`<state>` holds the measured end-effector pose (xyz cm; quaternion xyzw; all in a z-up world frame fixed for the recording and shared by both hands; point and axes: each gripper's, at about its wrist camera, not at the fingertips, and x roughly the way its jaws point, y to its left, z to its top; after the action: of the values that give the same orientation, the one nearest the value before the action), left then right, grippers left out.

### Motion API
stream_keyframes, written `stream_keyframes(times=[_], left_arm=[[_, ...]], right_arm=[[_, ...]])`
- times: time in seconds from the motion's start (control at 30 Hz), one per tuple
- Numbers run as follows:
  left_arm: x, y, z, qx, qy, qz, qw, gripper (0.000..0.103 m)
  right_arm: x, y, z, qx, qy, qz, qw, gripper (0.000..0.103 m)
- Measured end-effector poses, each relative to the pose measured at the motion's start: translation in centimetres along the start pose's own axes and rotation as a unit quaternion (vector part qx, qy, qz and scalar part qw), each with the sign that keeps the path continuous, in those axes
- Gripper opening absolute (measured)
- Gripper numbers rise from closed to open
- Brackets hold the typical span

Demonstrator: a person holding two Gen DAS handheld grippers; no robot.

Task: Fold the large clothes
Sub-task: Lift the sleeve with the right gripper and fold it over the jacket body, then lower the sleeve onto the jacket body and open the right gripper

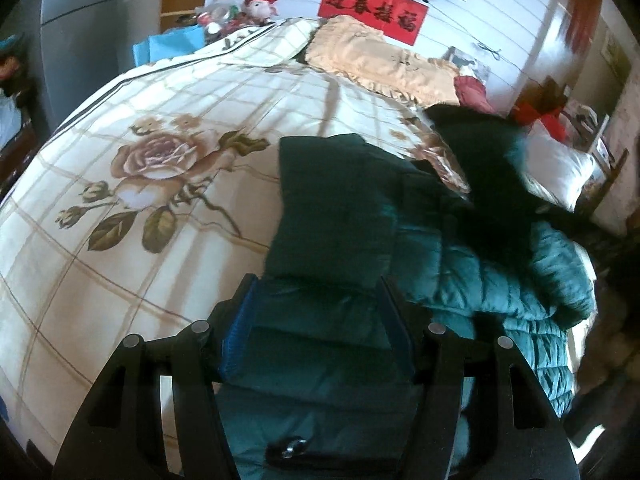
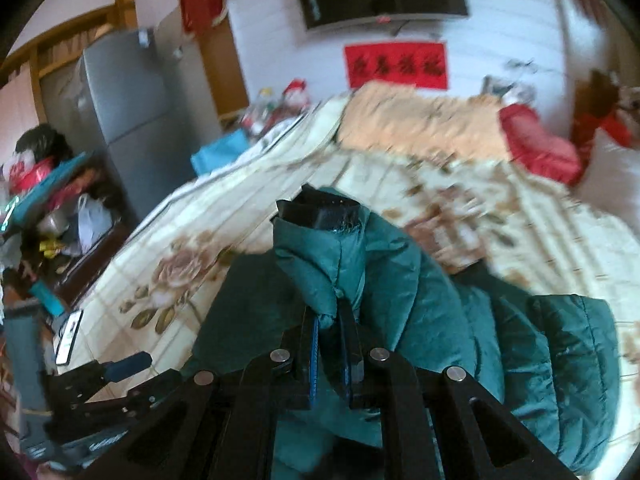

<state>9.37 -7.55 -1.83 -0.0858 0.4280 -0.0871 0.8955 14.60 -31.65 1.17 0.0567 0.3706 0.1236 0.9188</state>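
A large dark green puffer jacket lies on a bed with a floral quilt. My left gripper is open, its blue-padded fingers wide apart with a jacket sleeve lying between them. In the right wrist view my right gripper is shut on a pinched fold of the jacket and holds it raised above the quilt. The jacket's dark cuff sticks up beyond the fingertips. My left gripper also shows at the lower left of the right wrist view.
A peach pillow, a red cushion and a white pillow lie at the head of the bed. A grey fridge and a cluttered shelf stand left of the bed. A phone lies at the quilt's left edge.
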Motion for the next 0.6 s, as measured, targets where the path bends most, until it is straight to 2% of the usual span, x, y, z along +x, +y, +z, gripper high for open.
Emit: stream_keyframes(times=[0.13,0.2,0.23,0.27,0.3,0.33,0.5,0.6], left_arm=[[0.2,1.3,0.0,-0.016,0.003,0.0,0.9999,0.06],[0.4,1.7,0.2,-0.026,0.007,-0.005,0.9996,0.06],[0.5,1.8,0.2,-0.031,0.008,-0.008,0.9994,0.06],[0.5,1.9,0.3,-0.035,0.008,-0.011,0.9993,0.06],[0.6,1.9,0.4,-0.039,0.007,-0.017,0.9991,0.06],[0.6,1.8,0.5,-0.042,0.007,-0.02,0.9989,0.06],[1.1,0.7,1.6,-0.06,0.005,-0.05,0.9969,0.06],[2.2,-1.1,2.5,-0.051,0.011,-0.049,0.9974,0.06]], right_arm=[[5.4,2.3,-1.6,0.001,0.059,0.025,0.998,0.008],[6.7,2.1,-2.5,0.002,0.089,0.029,0.996,0.014],[7.1,2.1,-3.3,0.005,0.1,0.052,0.994,0.032],[7.1,2.1,-3.3,0.005,0.1,0.052,0.994,0.059],[6.5,2.0,-3.3,0.011,0.096,0.069,0.993,0.069],[5.5,1.8,-3.2,0.017,0.086,0.074,0.993,0.073],[-0.4,0.0,-2.6,0.025,0.04,0.063,0.997,0.073],[-4.3,-2.5,-3.0,0.032,0.014,0.044,0.998,0.074]])
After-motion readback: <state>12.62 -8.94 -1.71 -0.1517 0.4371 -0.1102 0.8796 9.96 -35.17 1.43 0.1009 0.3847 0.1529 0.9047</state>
